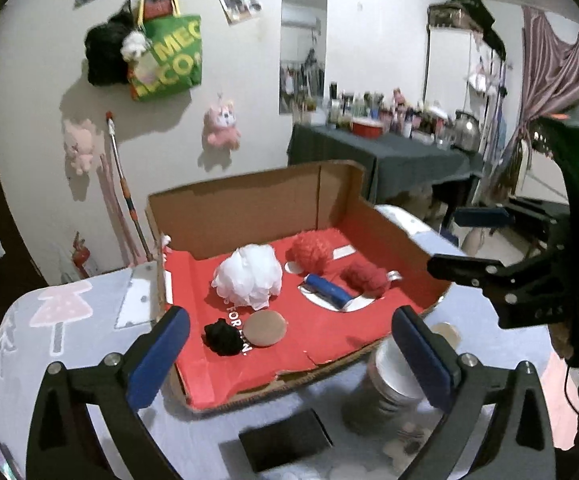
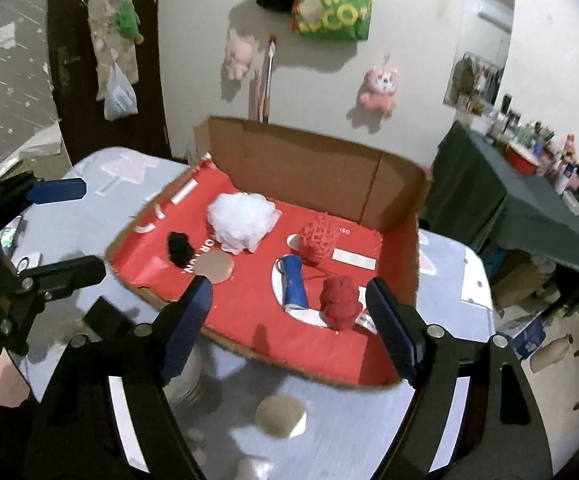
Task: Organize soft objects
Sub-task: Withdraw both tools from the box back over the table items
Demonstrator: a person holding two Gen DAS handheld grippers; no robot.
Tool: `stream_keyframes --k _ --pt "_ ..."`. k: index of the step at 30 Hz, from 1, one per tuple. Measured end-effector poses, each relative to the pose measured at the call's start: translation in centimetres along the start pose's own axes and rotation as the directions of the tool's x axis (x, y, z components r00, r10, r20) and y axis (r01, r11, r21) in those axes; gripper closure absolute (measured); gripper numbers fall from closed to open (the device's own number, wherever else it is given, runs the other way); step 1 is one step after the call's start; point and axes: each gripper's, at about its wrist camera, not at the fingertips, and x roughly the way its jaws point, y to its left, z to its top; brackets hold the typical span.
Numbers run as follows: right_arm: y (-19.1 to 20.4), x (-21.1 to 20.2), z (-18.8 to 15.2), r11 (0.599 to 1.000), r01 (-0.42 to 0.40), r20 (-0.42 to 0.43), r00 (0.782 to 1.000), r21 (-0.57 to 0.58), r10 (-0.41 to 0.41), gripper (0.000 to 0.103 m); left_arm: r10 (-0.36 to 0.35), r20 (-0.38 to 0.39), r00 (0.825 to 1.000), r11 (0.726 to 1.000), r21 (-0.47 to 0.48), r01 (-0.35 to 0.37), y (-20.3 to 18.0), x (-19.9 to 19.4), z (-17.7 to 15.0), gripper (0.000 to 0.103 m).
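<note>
A red-lined cardboard box [image 1: 369, 340] [image 2: 413, 280] lies open on the table. In it lie a white puff [image 1: 249, 276] [image 2: 241, 216], a black pom-pom [image 1: 221, 336] [image 2: 179, 246], a red yarn ball [image 1: 309, 252] [image 2: 317, 238], a red knit lump [image 1: 365, 278] [image 2: 339, 300], a blue roll [image 1: 327, 290] [image 2: 293, 282] and a brown disc [image 1: 265, 328] [image 2: 214, 266]. My left gripper [image 1: 289, 356] [image 2: 67, 232] is open and empty before the box's near edge. My right gripper [image 2: 289, 332] [image 1: 465, 240] is open and empty over the box's front edge.
A metal tin [image 1: 393, 384] stands by the box on the patterned tablecloth [image 1: 49, 320]. A black card [image 1: 285, 440] and a second disc [image 2: 281, 416] lie on the table. A cluttered dark side table [image 1: 389, 152] stands behind; plush toys hang on the wall.
</note>
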Motion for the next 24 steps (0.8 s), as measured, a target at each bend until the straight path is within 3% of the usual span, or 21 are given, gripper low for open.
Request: stream_keyframes --k 4,12,21,24 --pt "1.4 -3.9 -2.1 0.999 0.031 0.087 0.996 0.01 -0.032 0.017 0.021 0.075 0.997 1.0 -0.014 -0.02 -1.1 -3.0 -1.4 0.0" --pt "4.0 -9.2 -7.1 0.995 0.081 0.213 0.973 0.057 -0.091 0.016 0.051 0.166 0.985 0.998 -0.03 -0.047 -3.6 -6.7 -5.3 0.0" --pt "5.4 -9.2 -13.0 0.98 0.142 0.244 0.954 0.137 -0.172 0.011 0.068 0.147 0.987 0.994 -0.098 -0.054 -5.0 -6.3 -11.2 0.0" --pt "5.5 -8.2 -14.9 0.974 0.151 0.23 0.955 0.168 -0.188 0.01 0.106 0.134 0.985 0.991 -0.093 -0.094 -5.6 -5.3 -13.2 0.0"
